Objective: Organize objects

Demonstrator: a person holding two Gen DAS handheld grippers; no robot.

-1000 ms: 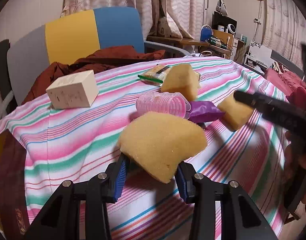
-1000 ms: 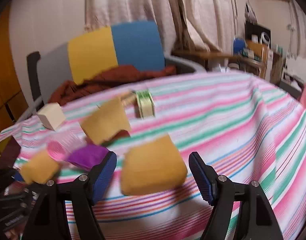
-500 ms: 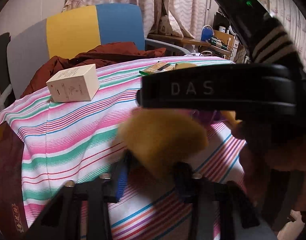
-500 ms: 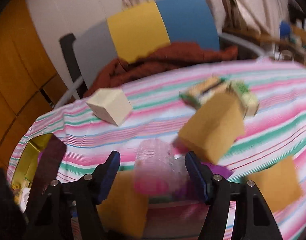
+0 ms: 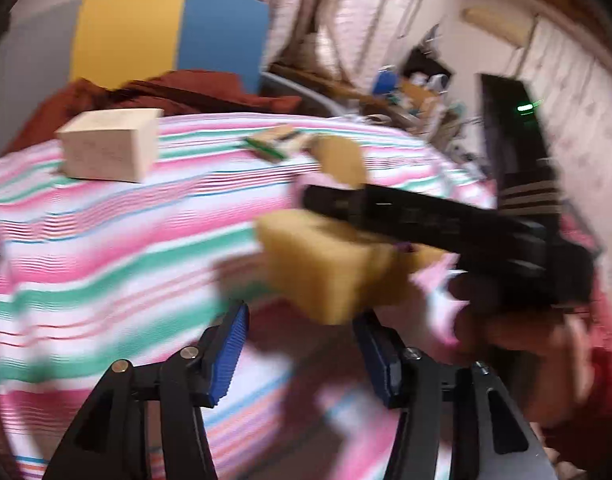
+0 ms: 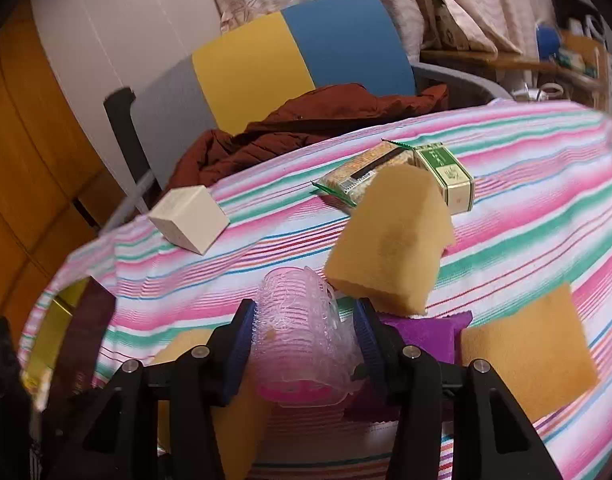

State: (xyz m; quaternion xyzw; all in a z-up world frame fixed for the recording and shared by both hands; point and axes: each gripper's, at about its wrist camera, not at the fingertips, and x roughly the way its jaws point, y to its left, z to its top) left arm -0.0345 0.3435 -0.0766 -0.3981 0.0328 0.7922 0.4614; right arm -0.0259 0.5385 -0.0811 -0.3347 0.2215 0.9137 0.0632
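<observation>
Pink hair roller (image 6: 302,336) sits between the closing jaws of the right gripper (image 6: 304,340), pads touching its sides; left gripper (image 5: 302,348) jaws are opening, yellow sponge (image 5: 321,268) just ahead.

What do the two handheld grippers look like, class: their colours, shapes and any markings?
Both the left gripper and right gripper have black angular fingers with triangular cut-outs, silver screws and ribbed blue pads. Seen from the left wrist, the right one's body carries a green light and pale stripes.
</observation>
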